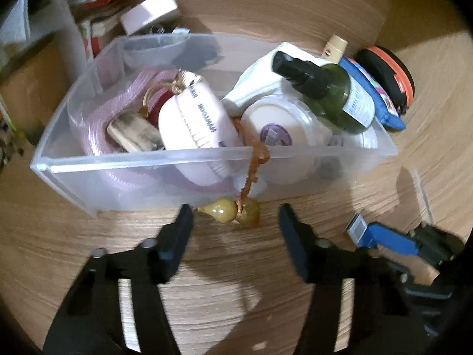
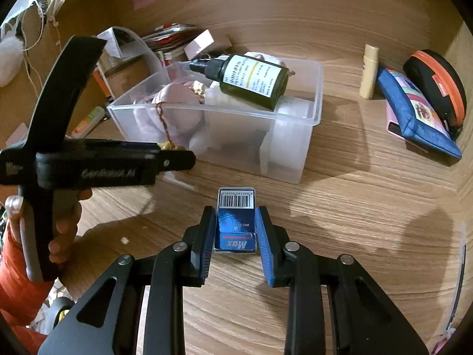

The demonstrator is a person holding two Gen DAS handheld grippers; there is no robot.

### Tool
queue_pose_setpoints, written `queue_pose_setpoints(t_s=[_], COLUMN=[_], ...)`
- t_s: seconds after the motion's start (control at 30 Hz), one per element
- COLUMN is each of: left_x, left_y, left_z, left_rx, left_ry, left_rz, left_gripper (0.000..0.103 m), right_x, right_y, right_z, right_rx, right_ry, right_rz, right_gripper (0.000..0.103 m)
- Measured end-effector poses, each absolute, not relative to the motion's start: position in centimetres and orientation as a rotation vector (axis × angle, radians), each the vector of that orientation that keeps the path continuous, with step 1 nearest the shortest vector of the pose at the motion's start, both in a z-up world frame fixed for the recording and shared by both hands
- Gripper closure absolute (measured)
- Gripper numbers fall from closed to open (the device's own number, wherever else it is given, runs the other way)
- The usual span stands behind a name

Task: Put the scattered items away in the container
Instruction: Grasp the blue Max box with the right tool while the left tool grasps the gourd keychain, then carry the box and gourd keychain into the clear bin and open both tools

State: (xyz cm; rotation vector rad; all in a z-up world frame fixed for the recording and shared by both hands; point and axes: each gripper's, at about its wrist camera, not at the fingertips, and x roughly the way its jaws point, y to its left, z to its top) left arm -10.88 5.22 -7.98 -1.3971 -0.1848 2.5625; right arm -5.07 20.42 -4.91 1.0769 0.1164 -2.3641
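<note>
container (image 1: 74,159) of clear plastic on the wooden table (image 1: 224,266), straight ahead of the left gripper (image 1: 233,222) and packed near full: green spray bottle (image 1: 334,94) with black cap tilted on top at the right end, pale pink oblong case (image 1: 192,118) in the middle, coiled pink cord (image 1: 97,118) at the left, round white lidded tub (image 1: 278,124) under the bottle. amber beaded string (image 1: 251,159) draped over the near wall, with two yellowish bulbs (image 1: 233,211) at its end lying on the table just outside, between the left gripper's fingertips and the container. left gripper wide apart, holding nothing, tips just short of the bulbs. small blue box (image 2: 236,222) marked "max", barcode end forward, sits on the table between the right gripper (image 2: 235,224) fingers, pads close against both sides but cannot tell whether truly clamped; seen from the left wrist view at the far right, low on the table, near the container's right front corner. beyond the container to the right, well apart from both grippers: cream tube (image 2: 369,71), blue zip pouch (image 2: 414,112) and black-and-orange round case (image 2: 434,82) leaning together. papers and a pink box (image 1: 150,11) piled behind the container's left end.
</note>
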Motion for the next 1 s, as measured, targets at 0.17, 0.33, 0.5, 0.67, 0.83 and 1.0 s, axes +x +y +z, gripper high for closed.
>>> queue_pose_setpoints(t_s=[0.17,0.33,0.5,0.67,0.83,1.0], left_x=[-11.2,-10.9,-9.5,-8.3,-7.4,-7.3], left_y=[4.7,4.9,5.4,4.6,4.3,4.0], left_z=[-8.1,-8.4,-8.0,-6.2,-4.0,-2.0], left_rx=[-1.421,-1.394,-1.357,-1.289,-1.202,-1.125], left_ry=[-0.281,-0.362,-0.313,-0.327,-0.290,-0.265], left_rz=[2.539,2.561,2.579,2.579,2.616,2.646], left_gripper=[0.073,0.073,0.073,0.073,0.073,0.073], right_x=[-4.8,-4.9,-4.8,-5.1,-4.9,-5.1], right_y=[20.6,20.7,20.9,21.1,20.8,20.5], right_z=[-4.8,-4.8,-4.7,-4.6,-3.6,-1.7], right_rx=[1.059,1.060,1.058,1.069,1.036,0.973], right_ry=[0.120,0.113,0.099,0.062,0.063,0.049], right_rz=[-2.356,-2.357,-2.368,-2.361,-2.373,-2.387], right_gripper=[0.078,0.078,0.078,0.078,0.078,0.078])
